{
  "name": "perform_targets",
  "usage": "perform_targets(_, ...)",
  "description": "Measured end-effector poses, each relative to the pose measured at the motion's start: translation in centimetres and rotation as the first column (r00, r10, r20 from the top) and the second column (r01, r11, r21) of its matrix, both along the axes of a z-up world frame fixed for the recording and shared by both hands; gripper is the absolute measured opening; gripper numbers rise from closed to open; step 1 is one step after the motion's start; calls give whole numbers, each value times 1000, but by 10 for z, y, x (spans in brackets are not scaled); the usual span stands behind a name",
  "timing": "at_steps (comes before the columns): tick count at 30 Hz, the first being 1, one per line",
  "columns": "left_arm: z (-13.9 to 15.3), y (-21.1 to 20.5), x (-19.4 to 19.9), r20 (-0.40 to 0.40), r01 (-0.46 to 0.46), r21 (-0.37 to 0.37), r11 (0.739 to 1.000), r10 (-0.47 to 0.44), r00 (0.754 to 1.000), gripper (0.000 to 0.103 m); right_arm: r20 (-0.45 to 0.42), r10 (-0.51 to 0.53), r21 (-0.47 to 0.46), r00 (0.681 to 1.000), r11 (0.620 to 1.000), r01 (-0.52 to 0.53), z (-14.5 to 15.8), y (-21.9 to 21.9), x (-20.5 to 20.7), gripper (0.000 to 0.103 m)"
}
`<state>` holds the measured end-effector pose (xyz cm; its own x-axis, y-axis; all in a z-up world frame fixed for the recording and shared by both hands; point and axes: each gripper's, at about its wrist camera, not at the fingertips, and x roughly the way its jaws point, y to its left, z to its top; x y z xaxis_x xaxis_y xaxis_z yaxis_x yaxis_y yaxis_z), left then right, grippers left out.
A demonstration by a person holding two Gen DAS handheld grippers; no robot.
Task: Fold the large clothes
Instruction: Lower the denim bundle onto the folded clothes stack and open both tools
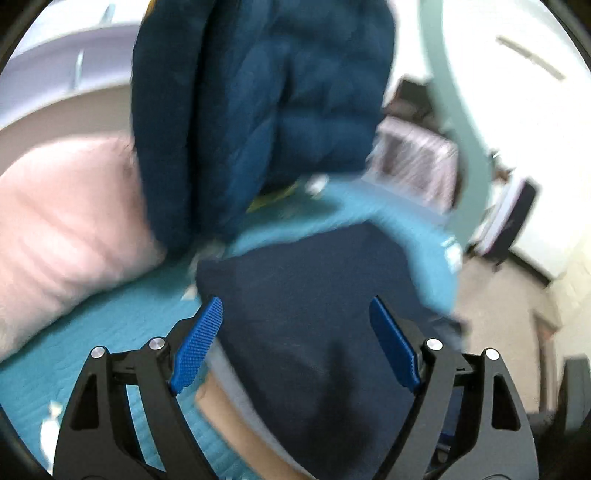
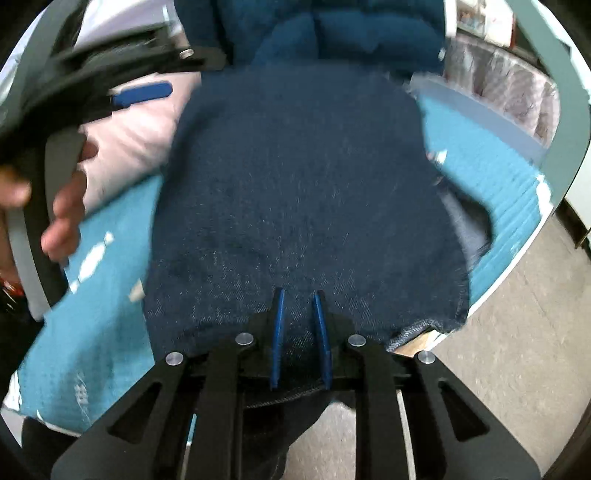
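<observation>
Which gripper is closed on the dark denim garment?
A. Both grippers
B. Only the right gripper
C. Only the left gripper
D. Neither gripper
B: the right gripper has its blue pads nearly together with the dark denim garment between them, while the left gripper stands wide open above the cloth.

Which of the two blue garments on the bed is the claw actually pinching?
The dark denim piece lying flat on the turquoise bed cover. The right claw is shut on its near edge. The quilted teal jacket sits farther back, untouched.
</observation>
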<state>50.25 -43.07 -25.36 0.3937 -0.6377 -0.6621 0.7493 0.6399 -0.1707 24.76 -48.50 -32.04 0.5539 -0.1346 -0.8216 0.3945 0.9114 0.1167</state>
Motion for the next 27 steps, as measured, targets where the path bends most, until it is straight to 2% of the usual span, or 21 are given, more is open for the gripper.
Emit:
perform_targets(1, -20, -6, 12, -89, -18, 51, 999, 23, 996, 82, -21, 1, 28, 1000, 1000, 0, -13, -4, 3, 17)
perform_targets(3, -35, -1, 18, -136, -33, 35, 999, 38, 990, 83, -17, 4, 39, 1000, 999, -3, -23, -8, 4, 15)
perform_targets(6, -24, 19, 15, -179, -53, -37, 998, 46, 983, 83, -8, -4, 56, 1000, 998, 4, -13, -13, 5, 17)
perform_targets(7, -17, 29, 12, -171, -64, -65, 996, 52, 984, 83, 11, -14, 35, 1000, 999, 14, -6, -13, 1, 19)
perform_targets(9, -7, 47, -1, -130, -79, -69, 995, 69, 989, 84, 64, -56, -28, 996, 998, 58, 16, -6, -14, 38)
perform_targets(10, -2, 59, -14, -99, -68, -62, 996, 62, 993, 85, 87, -64, -31, 994, 997, 67, 23, -2, -21, 47)
perform_targets(11, 0, 69, -26, -71, -67, -44, 997, 64, 995, 87, 120, -71, -27, 990, 997, 75, 33, 3, -30, 63)
perform_targets(13, 0, 85, -52, -11, -79, 9, 997, 79, 997, 89, 149, -76, -50, 986, 995, 84, 46, 16, -39, 68)
perform_targets(14, -2, 86, -62, 8, -89, 48, 995, 88, 996, 89, 143, -62, -66, 988, 995, 72, 51, 28, -43, 75)
perform_targets(15, -6, 90, -74, 18, -88, 87, 992, 87, 996, 90, 132, -56, -77, 990, 995, 67, 52, 39, -46, 87)
perform_targets(16, -11, 95, -82, -8, -77, 121, 990, 78, 997, 90, 118, -62, -95, 991, 993, 74, 54, 51, -49, 91)
perform_targets(19, -22, 116, -108, -90, -60, 151, 987, 75, 993, 90, 77, -101, -116, 992, 987, 109, 53, 76, -54, 94)
perform_targets(23, -25, 143, -135, -96, -98, 197, 976, 119, 988, 92, 54, -120, -146, 991, 981, 127, 50, 107, -58, 96)
perform_targets(25, -22, 162, -140, -92, -143, 181, 973, 161, 983, 92, 50, -136, -136, 989, 980, 142, 48, 116, -61, 96)
perform_targets(27, -19, 182, -145, -101, -142, 140, 980, 157, 982, 92, 51, -156, -130, 986, 978, 161, 49, 127, -64, 96)
